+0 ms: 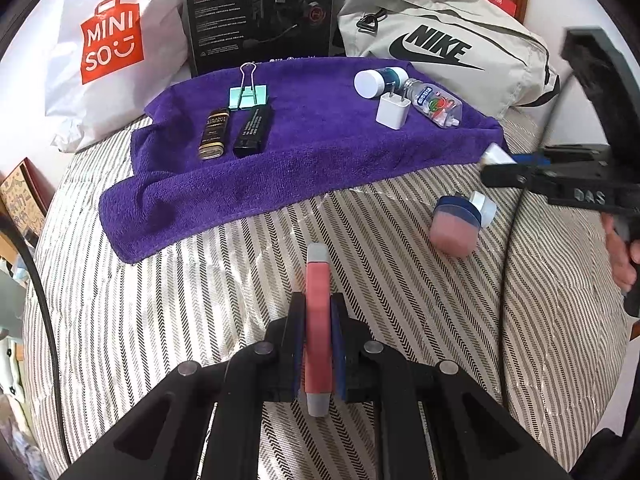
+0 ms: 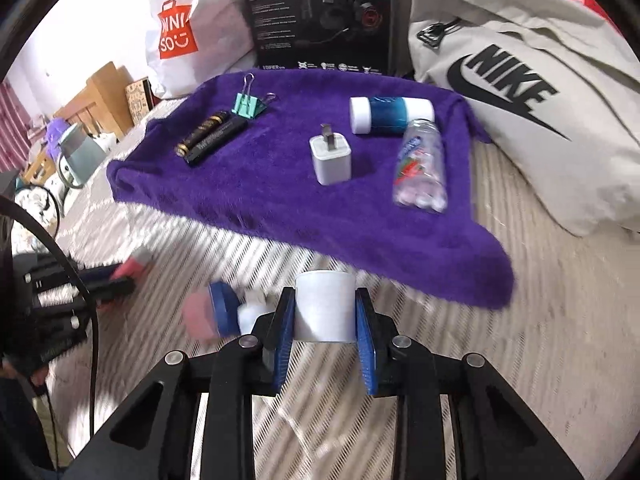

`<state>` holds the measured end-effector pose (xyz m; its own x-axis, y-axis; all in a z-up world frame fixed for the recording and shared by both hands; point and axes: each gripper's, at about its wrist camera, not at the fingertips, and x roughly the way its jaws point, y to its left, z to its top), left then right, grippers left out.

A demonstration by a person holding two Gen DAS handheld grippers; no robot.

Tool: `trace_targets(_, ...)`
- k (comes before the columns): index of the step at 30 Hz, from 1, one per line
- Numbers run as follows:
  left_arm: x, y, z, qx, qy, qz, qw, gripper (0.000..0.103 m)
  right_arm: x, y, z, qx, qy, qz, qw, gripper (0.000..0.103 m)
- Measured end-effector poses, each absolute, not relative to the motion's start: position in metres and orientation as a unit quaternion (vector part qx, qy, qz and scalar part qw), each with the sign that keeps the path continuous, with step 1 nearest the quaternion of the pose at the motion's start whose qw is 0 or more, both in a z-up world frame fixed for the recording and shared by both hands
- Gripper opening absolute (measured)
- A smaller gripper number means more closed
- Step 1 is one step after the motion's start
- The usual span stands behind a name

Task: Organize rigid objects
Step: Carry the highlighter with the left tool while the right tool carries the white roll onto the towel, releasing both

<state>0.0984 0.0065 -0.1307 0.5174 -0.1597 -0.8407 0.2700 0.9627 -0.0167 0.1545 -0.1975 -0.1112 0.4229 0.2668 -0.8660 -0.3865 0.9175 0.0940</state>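
**Both grippers loaded, over the bed**

My left gripper (image 1: 318,320) is clamped on a pink stick (image 1: 318,320) with grey ends; it lies lengthwise between the pads, pointing forward, above the striped bed (image 1: 200,320). My right gripper (image 2: 325,308) is closed on a white cap (image 2: 325,306), pinched on both sides by the blue pads (image 2: 366,340). In the left view that gripper comes in from the right edge, cap tip just off the towel's right corner, my hand (image 1: 622,256) on the handle.

Loose on the bed: a pink jar (image 1: 458,224) with blue collar and white end, on its side, near the right gripper and well clear of the towel. It is blurred in the right view.

Purple towel (image 1: 304,152) lies spread at the far side of the bed. On it, left group: green binder clip (image 1: 248,94), gold-black tube (image 1: 214,134) and black tube (image 1: 252,132), the tubes side by side and touching, the clip just behind them. Right group: white-blue bottle (image 1: 378,80) on its side, white charger (image 1: 393,111) prongs up, clear bottle (image 1: 436,105) on its side. In the left view charger and both bottles look to be touching; in the right view they stand a little apart.

Behind the towel: Miniso bag (image 1: 108,48), black box (image 1: 260,12), Nike bag (image 1: 440,44).
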Motion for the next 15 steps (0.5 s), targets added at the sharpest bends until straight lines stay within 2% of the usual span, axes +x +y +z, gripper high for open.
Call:
trace_targets(7, 0.102, 0.011, -0.13, 0.046, 0.482, -0.128, 0.866, 0.012, 0.146, -0.202, -0.129, -0.077, 0.519, 0.183, 0.832, 0.029)
trace_targets(15, 0.102, 0.018, -0.125, 0.035, 0.486, -0.131, 0.863, 0.012, 0.144, -0.206, -0.113, -0.055, 0.505, 0.198, 0.838, 0.029)
